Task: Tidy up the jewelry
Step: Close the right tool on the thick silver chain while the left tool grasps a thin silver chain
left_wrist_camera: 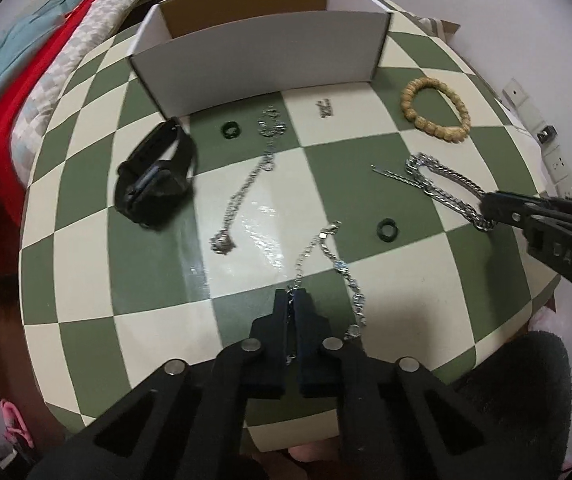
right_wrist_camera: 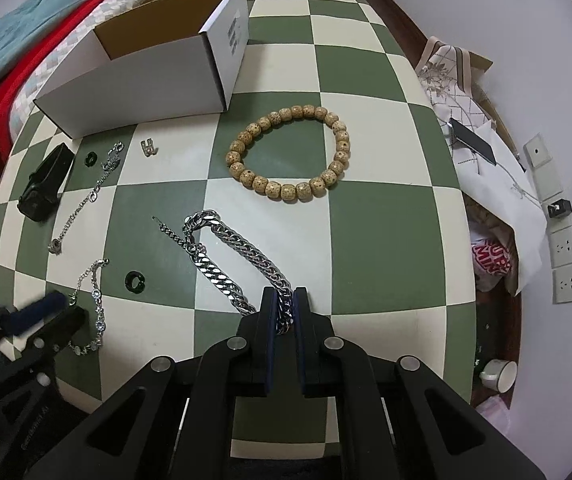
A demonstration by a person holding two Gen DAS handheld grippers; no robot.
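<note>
My left gripper [left_wrist_camera: 293, 295] is shut on a thin silver bracelet [left_wrist_camera: 342, 270] near the table's front edge; the bracelet trails on the checkered table [left_wrist_camera: 158, 264]. My right gripper [right_wrist_camera: 284, 295] is shut on a thick silver chain [right_wrist_camera: 226, 248] that lies folded on the table; the chain also shows in the left wrist view [left_wrist_camera: 442, 184]. A wooden bead bracelet [right_wrist_camera: 290, 152] lies ahead of the right gripper. An open white cardboard box [left_wrist_camera: 254, 52] stands at the back. A black smartwatch [left_wrist_camera: 154, 176], a thin necklace [left_wrist_camera: 246, 188] and two dark green rings [left_wrist_camera: 386, 230] [left_wrist_camera: 230, 130] lie between.
A small silver clasp piece [left_wrist_camera: 326, 109] lies near the box. Bedding in red and blue [right_wrist_camera: 26, 40] borders the table's left side. Cloth, papers and a phone [right_wrist_camera: 472, 140] are heaped past the right edge, with wall sockets [right_wrist_camera: 564, 248] and a cup [right_wrist_camera: 500, 374].
</note>
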